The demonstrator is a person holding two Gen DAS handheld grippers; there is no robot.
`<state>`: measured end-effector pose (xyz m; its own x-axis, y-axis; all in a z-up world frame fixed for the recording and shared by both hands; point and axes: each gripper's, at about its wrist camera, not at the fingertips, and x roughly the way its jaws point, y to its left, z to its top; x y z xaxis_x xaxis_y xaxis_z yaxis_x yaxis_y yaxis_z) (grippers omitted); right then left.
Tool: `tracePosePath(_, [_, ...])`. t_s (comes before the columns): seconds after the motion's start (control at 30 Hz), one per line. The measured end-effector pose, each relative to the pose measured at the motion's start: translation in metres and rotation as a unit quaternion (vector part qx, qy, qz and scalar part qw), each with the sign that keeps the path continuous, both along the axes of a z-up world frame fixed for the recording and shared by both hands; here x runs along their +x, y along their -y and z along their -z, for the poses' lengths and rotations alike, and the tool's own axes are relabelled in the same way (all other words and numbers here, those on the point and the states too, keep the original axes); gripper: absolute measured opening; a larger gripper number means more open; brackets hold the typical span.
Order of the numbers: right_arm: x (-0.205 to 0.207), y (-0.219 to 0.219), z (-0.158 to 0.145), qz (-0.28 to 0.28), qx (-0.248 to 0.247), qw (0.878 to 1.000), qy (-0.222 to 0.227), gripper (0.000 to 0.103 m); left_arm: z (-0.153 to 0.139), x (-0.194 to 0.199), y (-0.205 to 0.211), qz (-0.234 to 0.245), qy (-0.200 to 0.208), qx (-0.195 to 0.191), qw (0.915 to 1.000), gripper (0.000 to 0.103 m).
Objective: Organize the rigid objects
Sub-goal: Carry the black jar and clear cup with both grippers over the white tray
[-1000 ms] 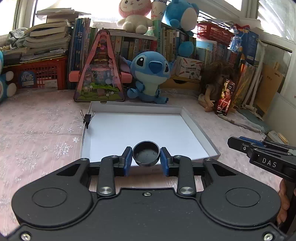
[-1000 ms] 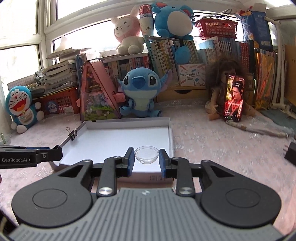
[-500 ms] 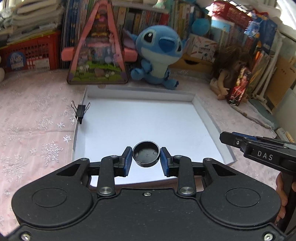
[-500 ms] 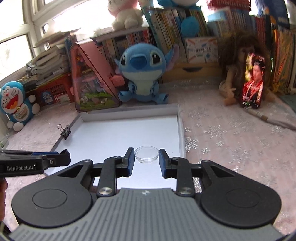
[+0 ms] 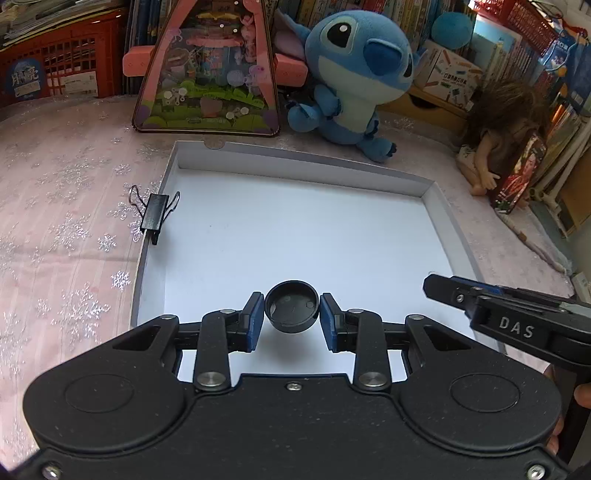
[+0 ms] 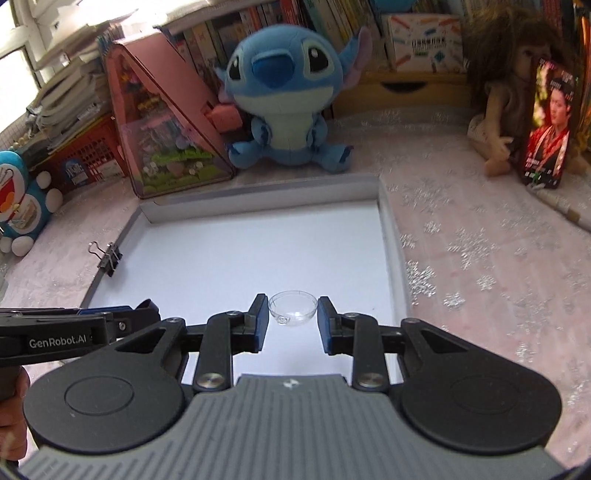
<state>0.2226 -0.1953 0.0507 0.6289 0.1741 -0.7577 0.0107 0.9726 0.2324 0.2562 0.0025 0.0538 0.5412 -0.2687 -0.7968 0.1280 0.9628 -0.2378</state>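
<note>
Over the white tray's [image 5: 439, 206] near edge, left gripper [image 5: 291, 317] fingers narrowly pinch a black cap [image 5: 291, 312]; right gripper [image 6: 291, 319] fingers clamp a clear dish [image 6: 293, 313].

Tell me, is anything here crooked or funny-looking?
Only small things. A black binder clip is clamped onto the left rim of the white tray. The blue plush toy behind the tray leans sideways. Nothing looks spilled or broken.

A home, likely a child's room: behind the white tray [image 5: 439, 206] sit a blue plush toy [image 5: 351, 74], a doll [image 5: 495, 122] and packed bookshelves [image 6: 332, 14] (pink snowflake cloth underneath).
</note>
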Motion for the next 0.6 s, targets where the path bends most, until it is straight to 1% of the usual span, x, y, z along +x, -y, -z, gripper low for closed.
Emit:
tracePosePath(0.17, [0.009,-0.002,0.008,0.006,-0.011,1.000,-0.008,0.033,0.006,0.011,0.003,-0.003,-0.001,0.013,0.9999,0.031])
tracePosePath(0.33, [0.016,-0.004,0.009,0.005,-0.023,1.000,-0.005,0.034,0.011,0.017,0.006,-0.005,0.006,0.027,0.9996,0.031])
tracePosePath(0.43, [0.018,-0.004,0.010,0.005,-0.022,1.000,-0.002,0.034,0.012,0.017,0.010,-0.003,0.019,0.037,0.9991,0.031])
tracePosePath(0.6, [0.021,-0.004,0.013,0.006,-0.023,1.000,-0.004,0.034,0.015,0.019,0.015,0.001,0.020,0.041,0.9990,0.031])
